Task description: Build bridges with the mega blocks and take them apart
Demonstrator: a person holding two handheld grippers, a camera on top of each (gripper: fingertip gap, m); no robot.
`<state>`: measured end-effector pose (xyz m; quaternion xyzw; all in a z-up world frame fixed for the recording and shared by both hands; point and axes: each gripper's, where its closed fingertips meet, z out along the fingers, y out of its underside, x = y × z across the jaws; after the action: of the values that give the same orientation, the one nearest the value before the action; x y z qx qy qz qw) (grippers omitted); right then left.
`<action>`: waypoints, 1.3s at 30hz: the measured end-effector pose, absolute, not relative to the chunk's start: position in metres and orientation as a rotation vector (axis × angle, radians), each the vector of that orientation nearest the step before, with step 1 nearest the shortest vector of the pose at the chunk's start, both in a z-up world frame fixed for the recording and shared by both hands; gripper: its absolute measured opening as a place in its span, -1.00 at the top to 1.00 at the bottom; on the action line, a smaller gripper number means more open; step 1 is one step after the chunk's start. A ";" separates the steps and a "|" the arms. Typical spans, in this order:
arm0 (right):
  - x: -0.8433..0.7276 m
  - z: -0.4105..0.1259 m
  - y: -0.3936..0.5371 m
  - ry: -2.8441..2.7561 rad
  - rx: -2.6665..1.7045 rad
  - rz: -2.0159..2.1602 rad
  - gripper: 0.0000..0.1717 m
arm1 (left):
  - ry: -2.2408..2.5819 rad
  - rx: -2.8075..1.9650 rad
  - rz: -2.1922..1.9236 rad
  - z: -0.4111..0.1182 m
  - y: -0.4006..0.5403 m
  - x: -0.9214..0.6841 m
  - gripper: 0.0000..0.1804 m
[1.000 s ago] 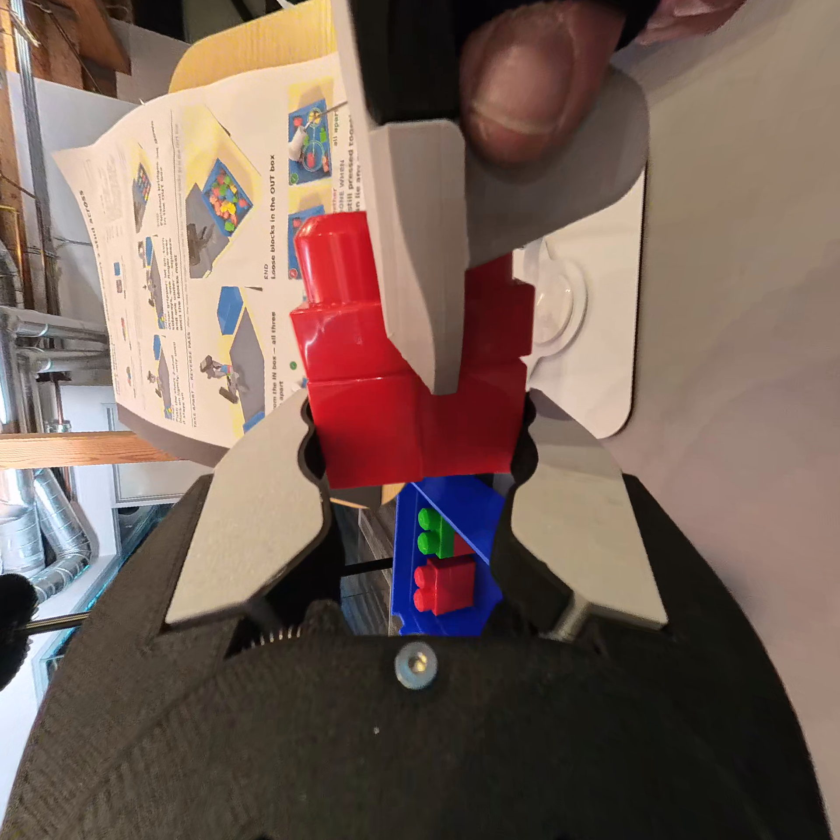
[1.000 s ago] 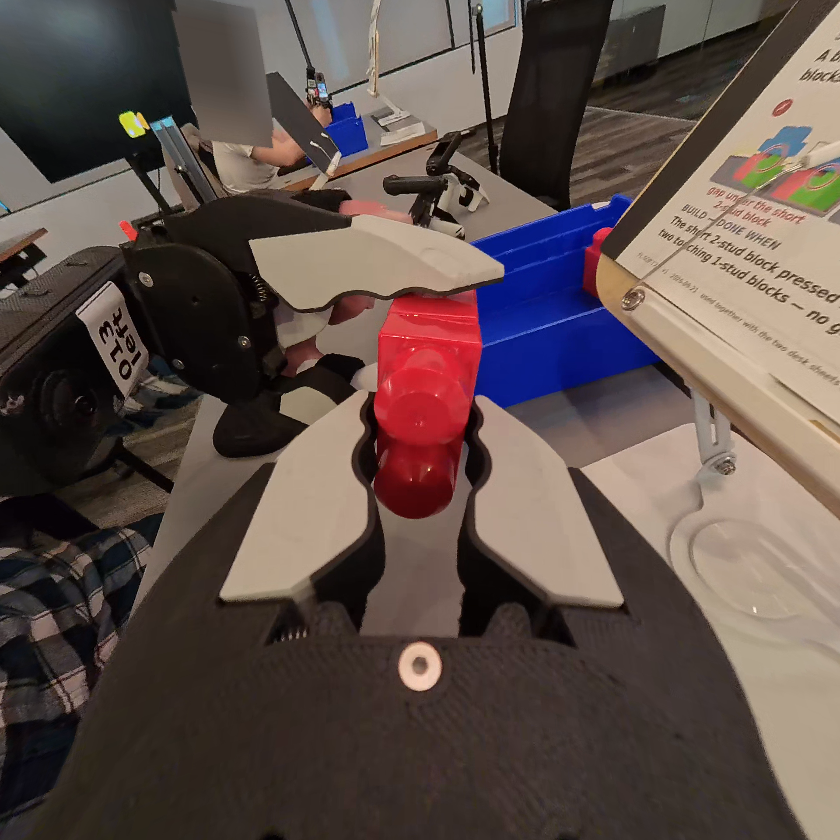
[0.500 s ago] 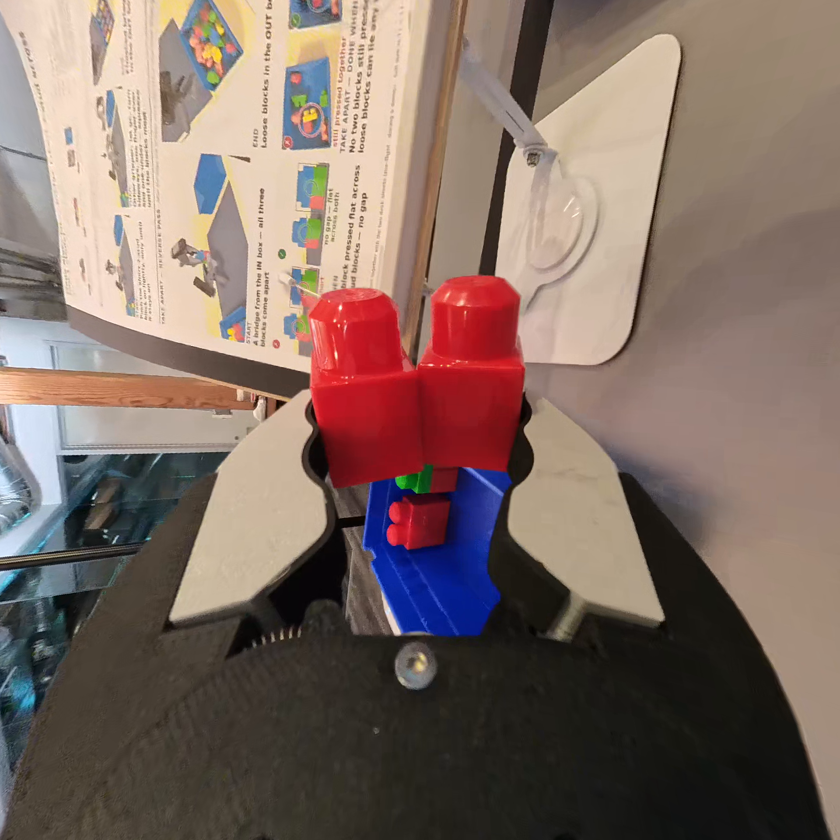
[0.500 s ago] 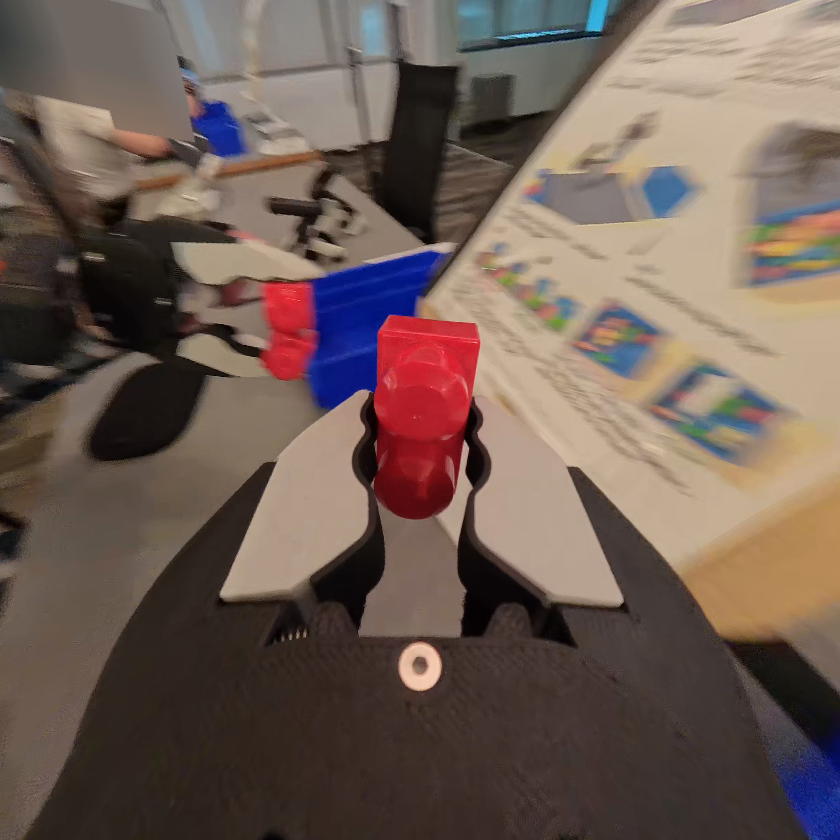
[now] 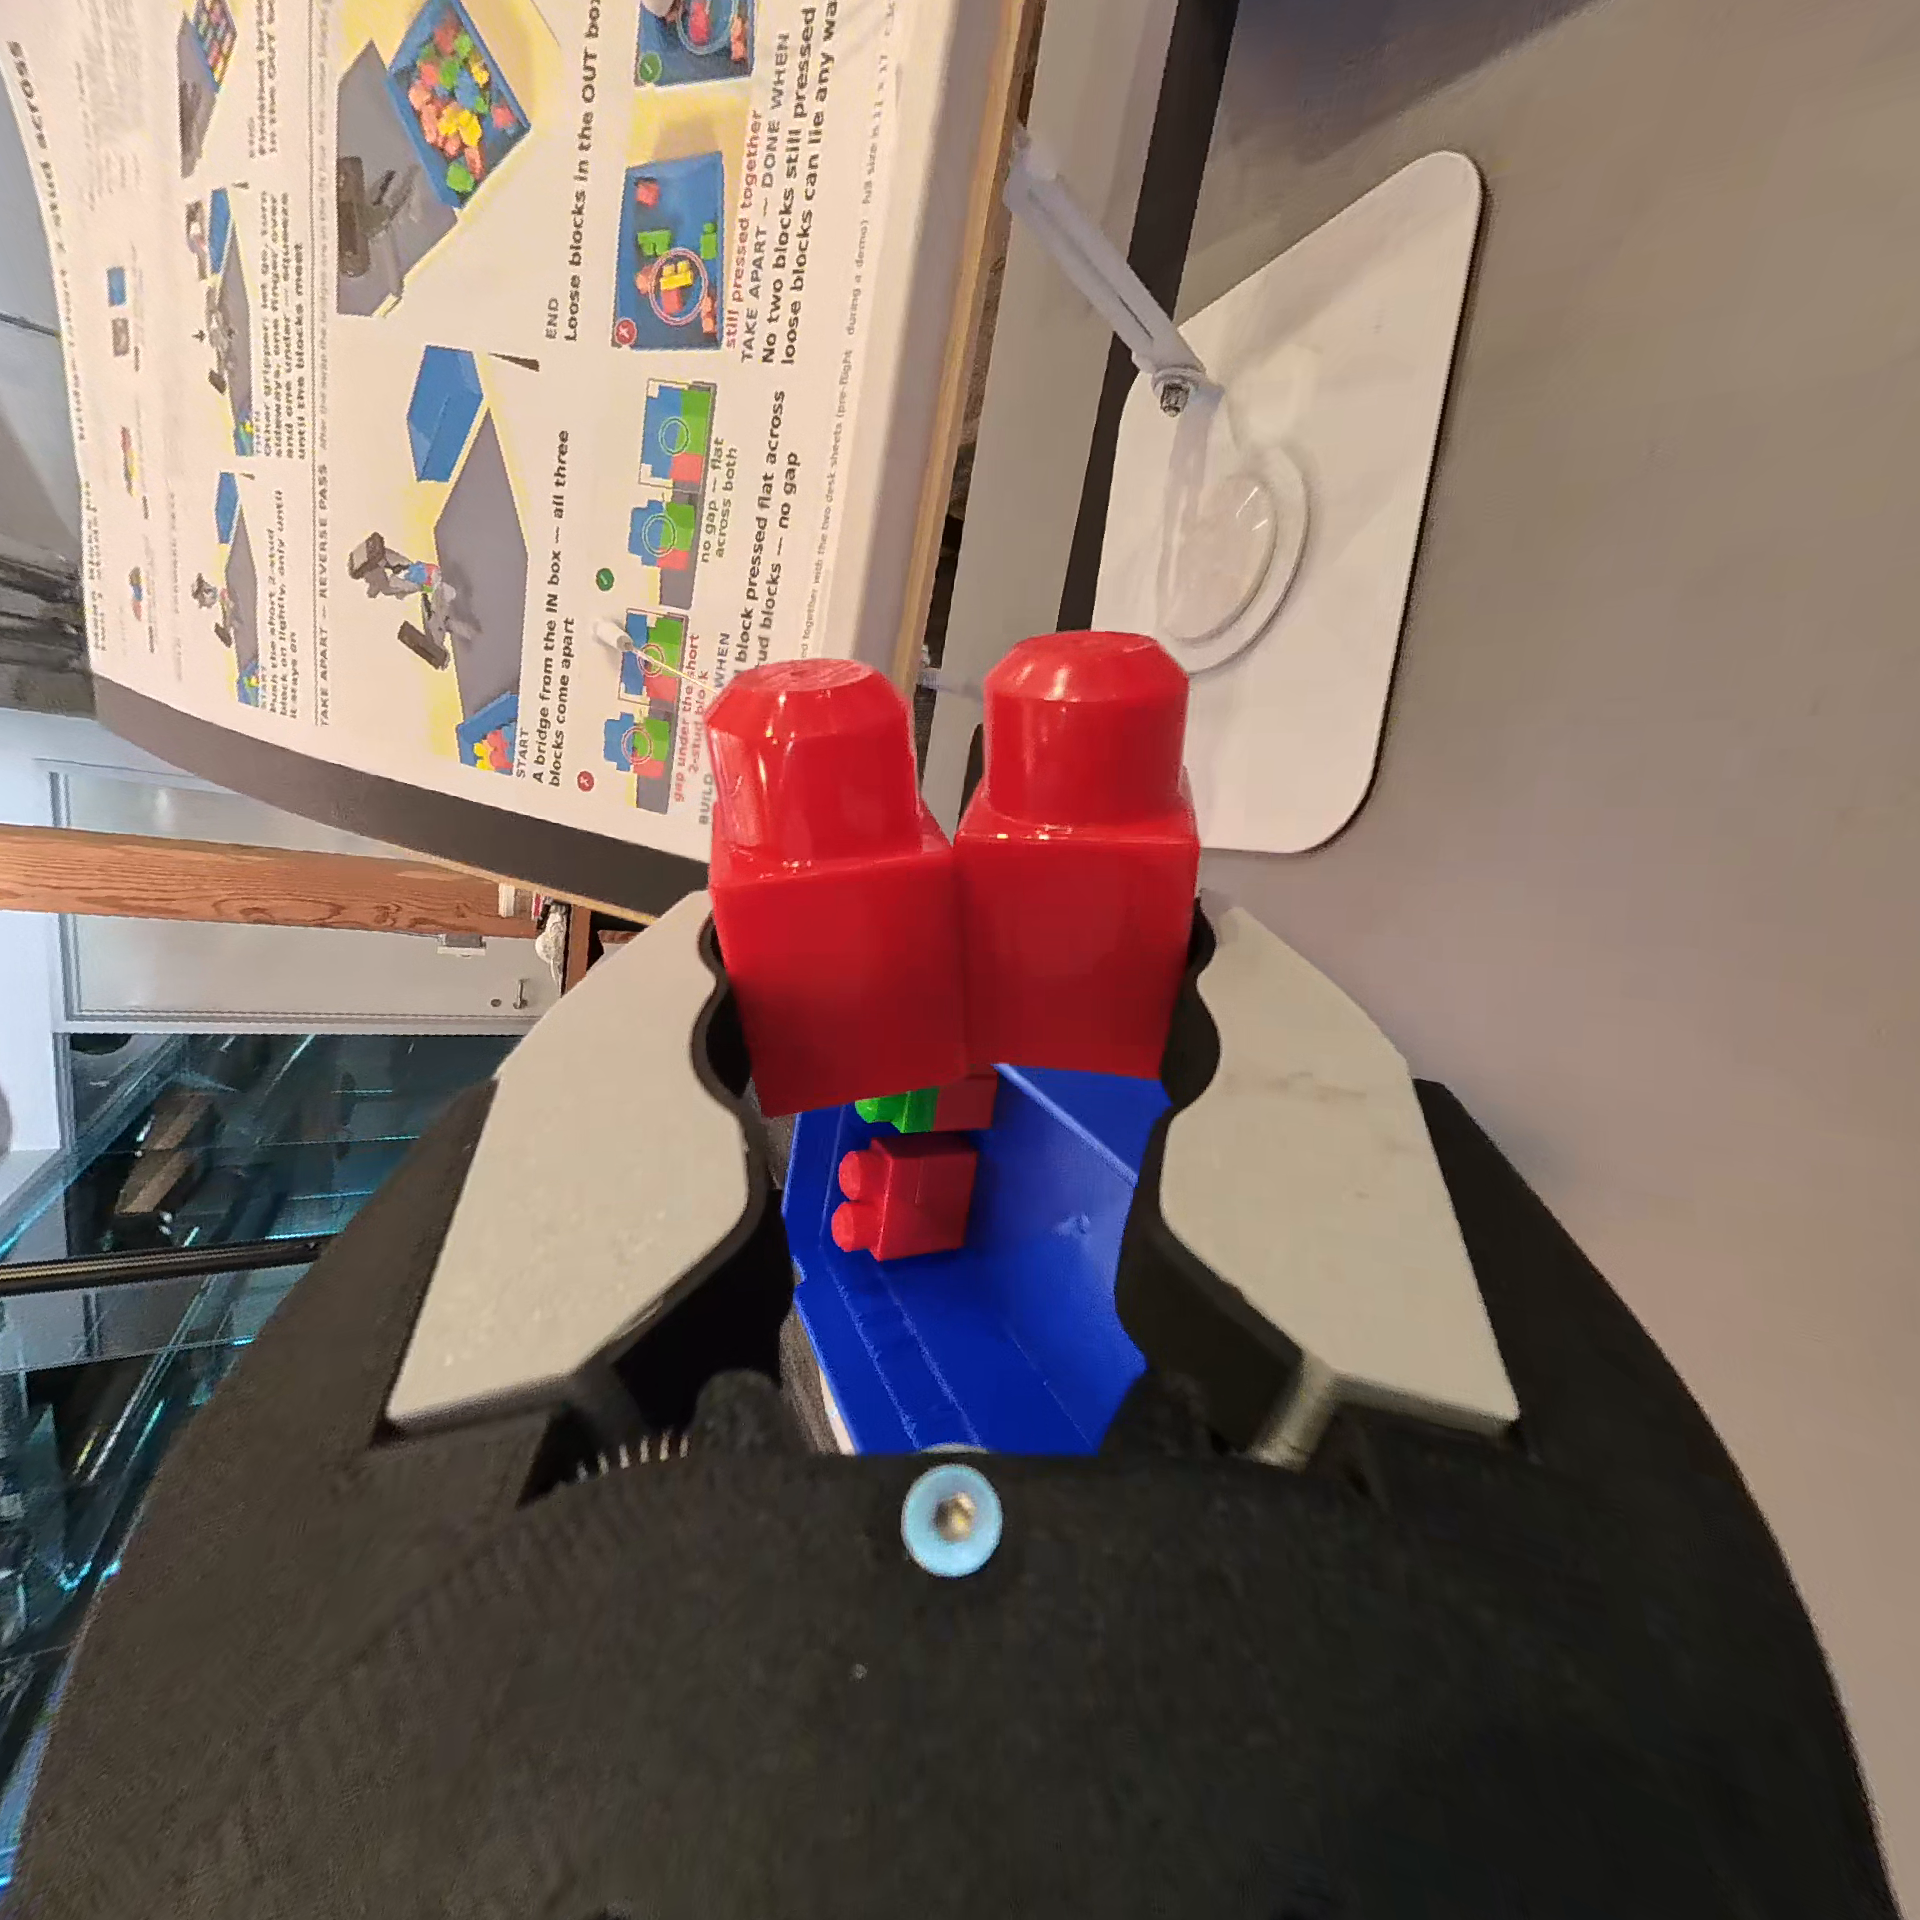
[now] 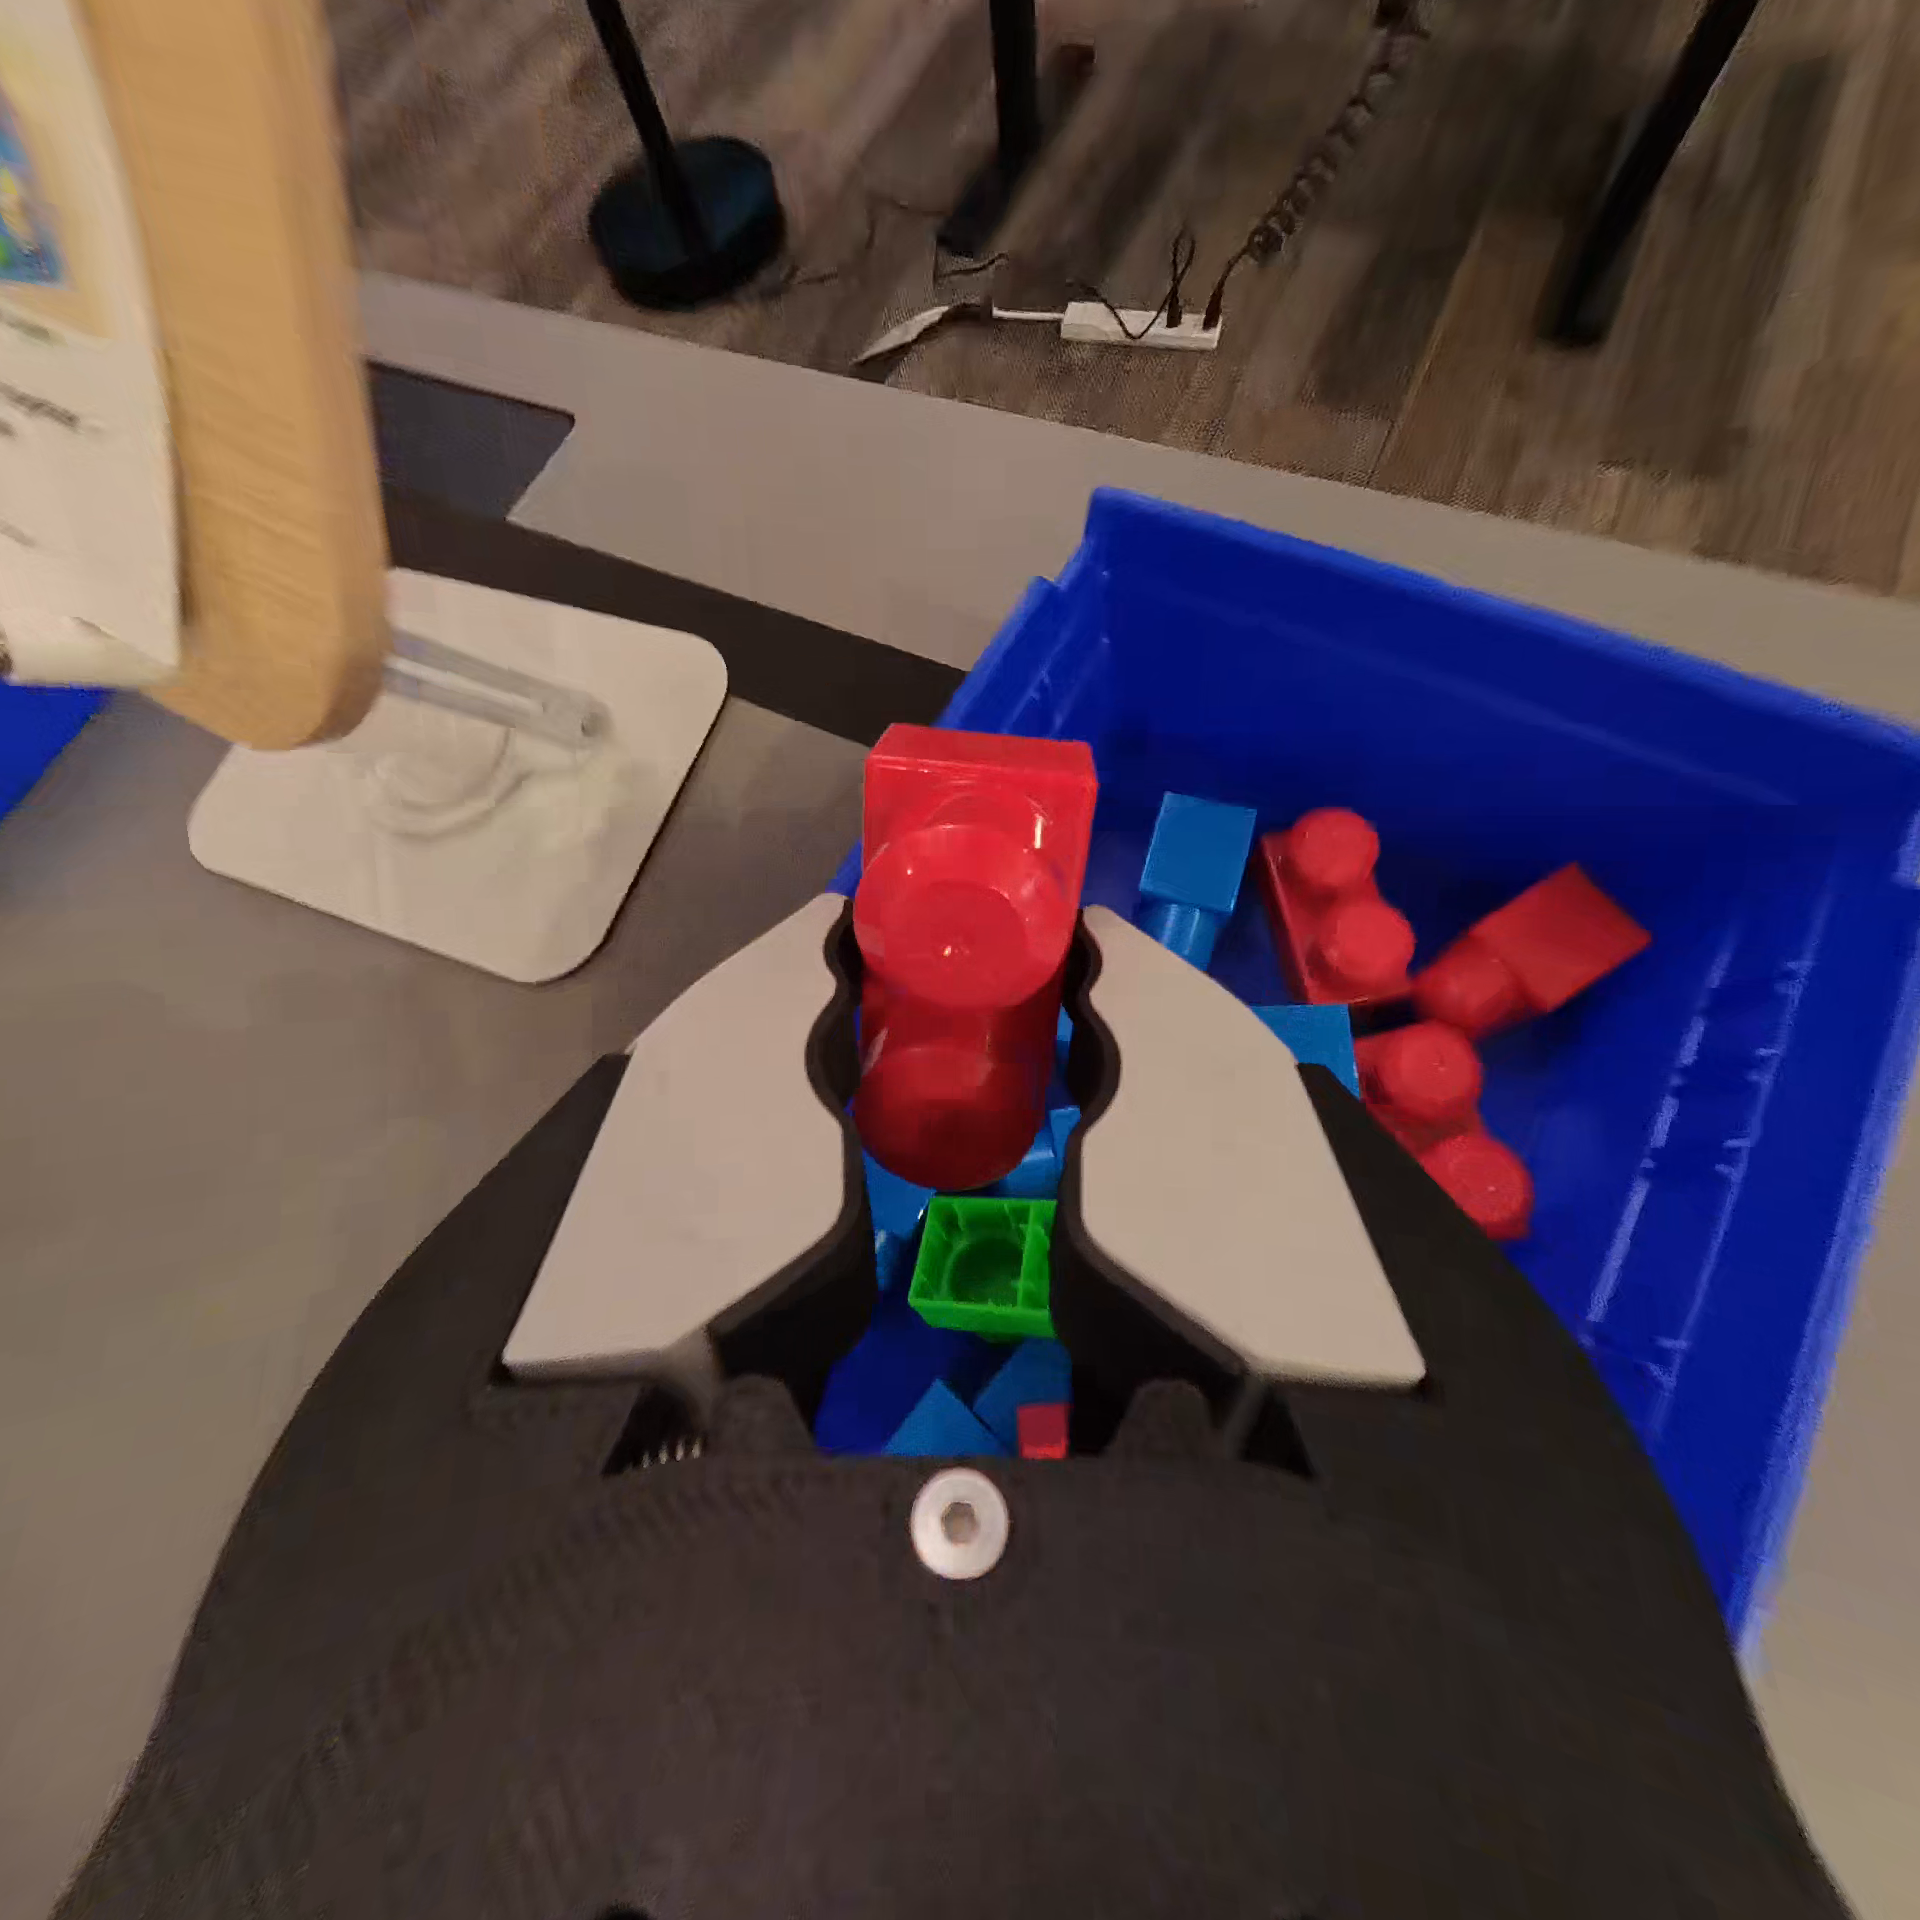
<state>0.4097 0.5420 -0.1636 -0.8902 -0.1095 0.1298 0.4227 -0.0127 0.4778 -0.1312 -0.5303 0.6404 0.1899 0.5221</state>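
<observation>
The right gripper (image 6: 961, 997) is clenching a red two-stud plastic block (image 6: 971, 935), long axis running along its fingers, directly above the blue plastic bin (image 6: 1558, 665) of loose blocks; the left gripper (image 5: 961, 997) is pinching two red single-stud blocks (image 5: 961, 883) side by side.

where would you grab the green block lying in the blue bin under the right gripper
Grip the green block across its two outer side walls, coming straight down from above. Its hollow square underside faces up, so the flat walls give the pads parallel faces. The right gripper is shut on a red two-stud block, which must be released first.
</observation>
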 end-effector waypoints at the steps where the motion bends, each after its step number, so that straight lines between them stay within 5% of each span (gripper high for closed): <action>1: 0.413 -0.168 0.545 -0.238 -2.222 0.357 0.54 | 1.535 -1.268 0.450 -0.132 0.478 -0.011 0.13; 4: 0.426 -0.172 0.549 -0.194 -2.243 0.260 0.24 | 1.528 -1.260 0.438 -0.130 0.477 -0.007 0.13; 11: 0.313 -0.057 0.517 -0.578 -1.820 0.355 0.20 | 1.504 -1.235 0.350 -0.124 0.473 0.010 0.13; 15: 0.181 -0.053 0.471 -0.921 -1.745 0.638 0.14 | 1.470 -1.217 0.327 -0.109 0.473 0.021 0.13; 23: 0.048 -0.102 0.438 -1.005 -1.757 0.927 0.30 | 1.488 -1.162 0.429 -0.097 0.465 0.053 0.13; 27: 0.042 -0.103 0.443 -0.907 -1.699 0.992 0.54 | 1.534 -1.109 0.472 -0.102 0.459 0.071 0.13; 39: 0.051 -0.099 0.446 -0.916 -1.662 1.006 0.59 | 1.569 -1.093 0.514 -0.100 0.462 0.080 0.12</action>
<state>0.0508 0.4458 -0.0990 -0.6801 -0.3751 0.4116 0.4768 0.0799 0.4622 -0.1003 -0.4614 0.6625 0.2170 0.5487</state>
